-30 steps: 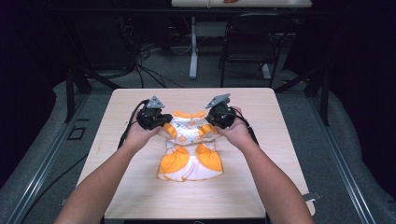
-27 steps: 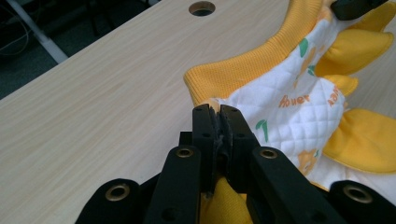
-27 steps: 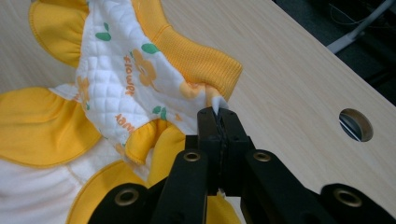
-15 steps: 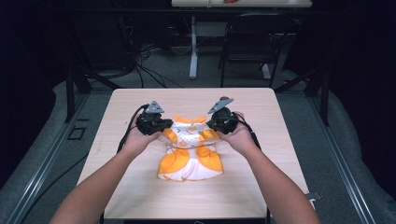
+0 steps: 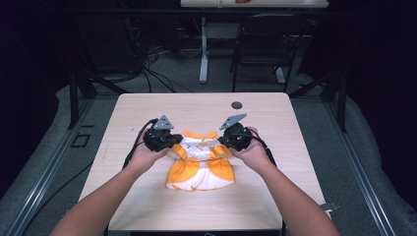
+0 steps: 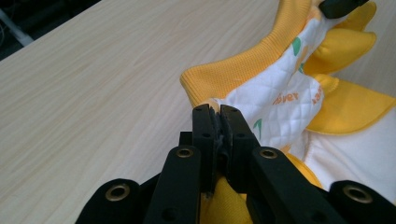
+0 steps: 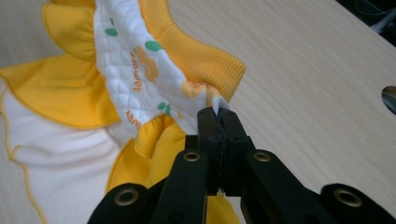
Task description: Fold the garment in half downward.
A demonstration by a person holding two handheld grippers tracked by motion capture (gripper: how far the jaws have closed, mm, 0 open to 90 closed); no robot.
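A small yellow and white baby garment [image 5: 199,164] lies on the light wooden table [image 5: 147,201], its ribbed yellow collar toward the far side. My left gripper [image 5: 173,143] is shut on the garment's left shoulder; in the left gripper view its jaws [image 6: 217,116] pinch the quilted white cloth [image 6: 275,100] by the yellow ribbing. My right gripper [image 5: 222,143] is shut on the right shoulder; in the right gripper view its jaws [image 7: 218,116] clamp a fold of white fabric [image 7: 140,70] beside the yellow rib [image 7: 205,58]. The skirt spreads toward the near edge.
A small dark round disc [image 5: 237,104] sits on the table's far side, right of centre. Beyond the table stand a chair [image 5: 265,49], a desk leg [image 5: 203,49] and cables on the floor. Bare tabletop surrounds the garment on every side.
Both hands have drawn toward the near edge and slightly down, pulling the garment with them across the table. Both grips stay closed.
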